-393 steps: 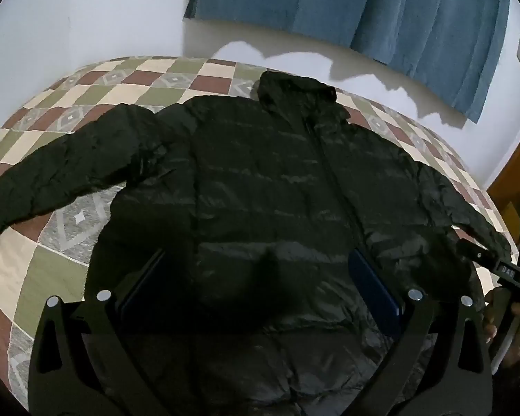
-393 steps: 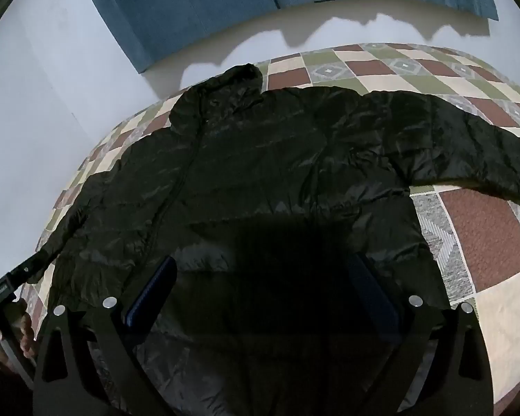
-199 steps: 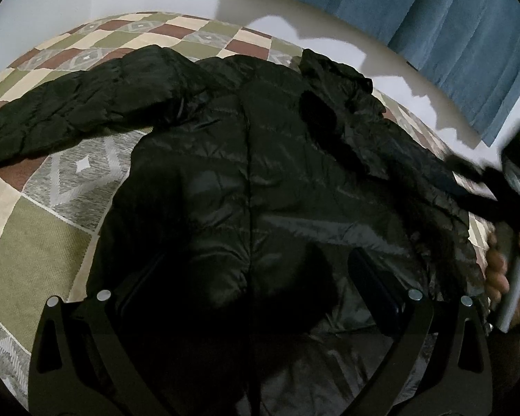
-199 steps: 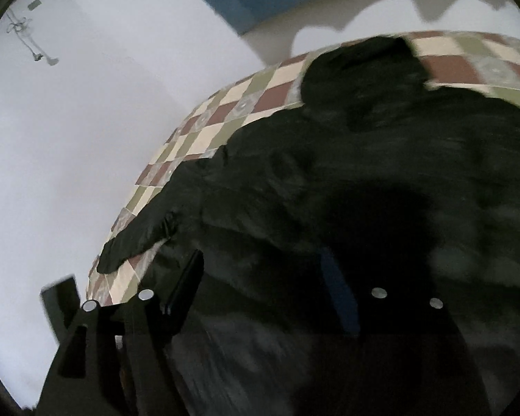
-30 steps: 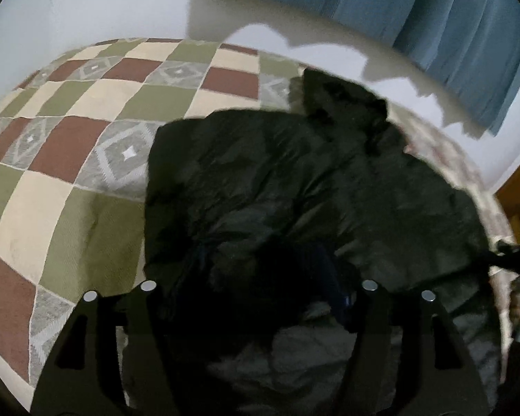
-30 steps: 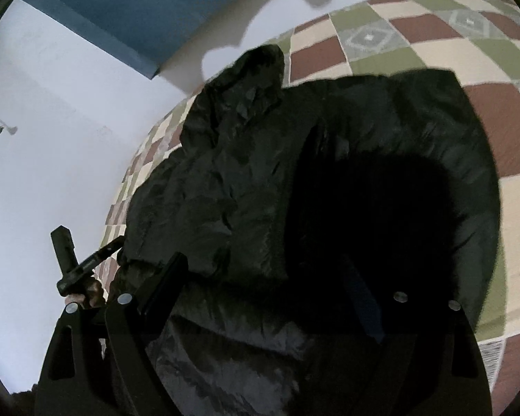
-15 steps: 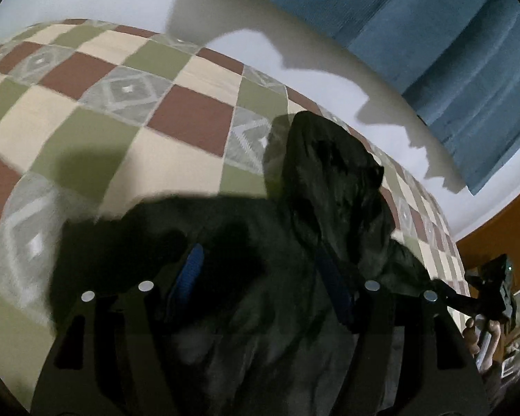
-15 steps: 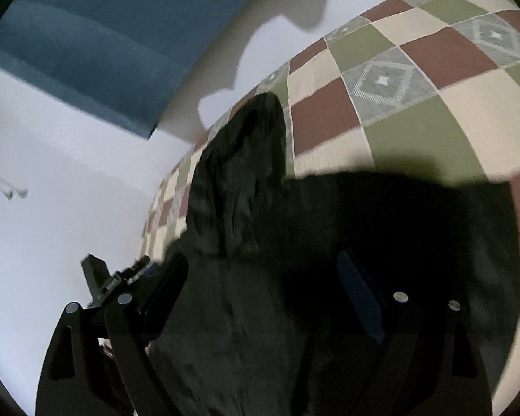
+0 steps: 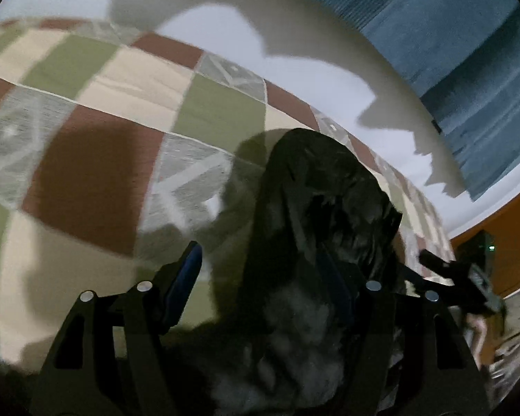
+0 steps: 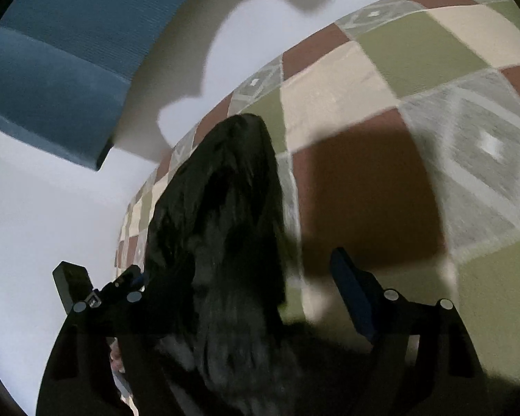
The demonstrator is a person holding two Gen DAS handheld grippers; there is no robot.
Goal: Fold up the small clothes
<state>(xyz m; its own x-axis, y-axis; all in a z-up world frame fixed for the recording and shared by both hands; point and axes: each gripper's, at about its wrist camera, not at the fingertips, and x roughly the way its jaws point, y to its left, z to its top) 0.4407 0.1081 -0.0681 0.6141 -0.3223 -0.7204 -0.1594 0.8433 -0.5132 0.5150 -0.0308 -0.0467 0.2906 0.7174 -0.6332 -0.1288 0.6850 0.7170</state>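
A black puffer jacket lies on a checked bed cover, folded narrow, with its hood end farthest from me. My left gripper hangs over the jacket's left edge with the fingers apart and nothing between them. In the right wrist view the jacket fills the lower left. My right gripper is over its right edge, fingers apart and empty. The jacket hides the right finger of the left gripper and the left finger of the right gripper. Each gripper shows at the edge of the other view.
The bed cover has red, green, cream and grey squares. A white wall with a blue curtain stands behind the bed. The other hand-held gripper shows at the far right, and likewise at the lower left.
Both grippers have moved forward over the jacket toward its hood end. The views have tilted up and more bed cover and wall show. The images are blurred by motion.
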